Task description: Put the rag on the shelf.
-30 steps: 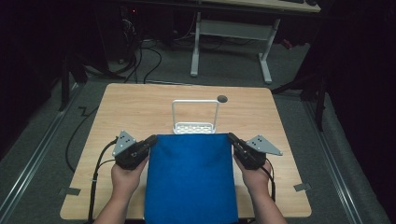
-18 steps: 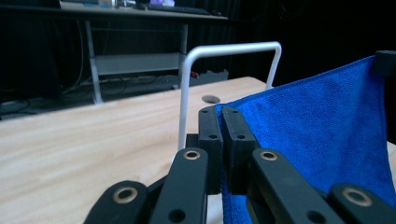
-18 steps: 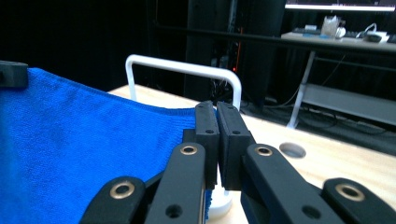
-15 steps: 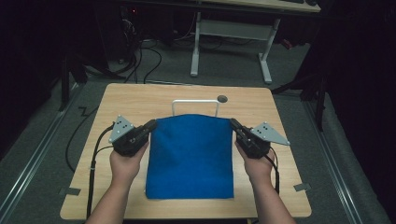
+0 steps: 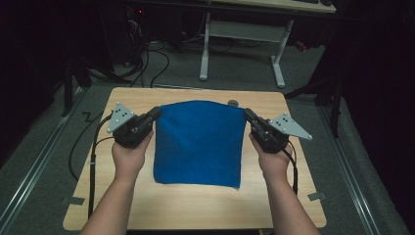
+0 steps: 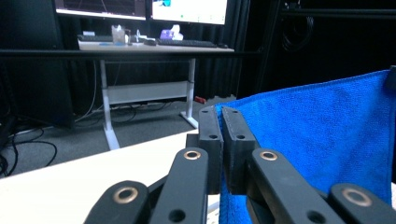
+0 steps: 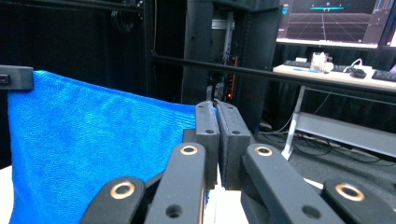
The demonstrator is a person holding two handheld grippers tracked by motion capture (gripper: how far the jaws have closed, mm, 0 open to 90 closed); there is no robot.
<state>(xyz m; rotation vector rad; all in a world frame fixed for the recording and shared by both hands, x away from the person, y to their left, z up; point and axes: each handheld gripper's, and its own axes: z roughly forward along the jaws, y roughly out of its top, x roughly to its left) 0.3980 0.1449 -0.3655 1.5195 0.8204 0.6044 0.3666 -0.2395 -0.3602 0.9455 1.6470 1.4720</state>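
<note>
Holding a blue cloth (image 5: 199, 142) raised by its far corners, both grippers, left (image 5: 155, 113) and right (image 5: 246, 114), pinch it tight; spreading it over the tabletop (image 5: 195, 205) likely follows.

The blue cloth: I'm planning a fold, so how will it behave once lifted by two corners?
The blue cloth, probably microfibre, looks floppy: its top edge sags between the left gripper and right gripper. It likely weighs little, since pinched corners alone carry it. Its fuzzy nap, seen in the left gripper view, suggests it won't slip easily.
</note>
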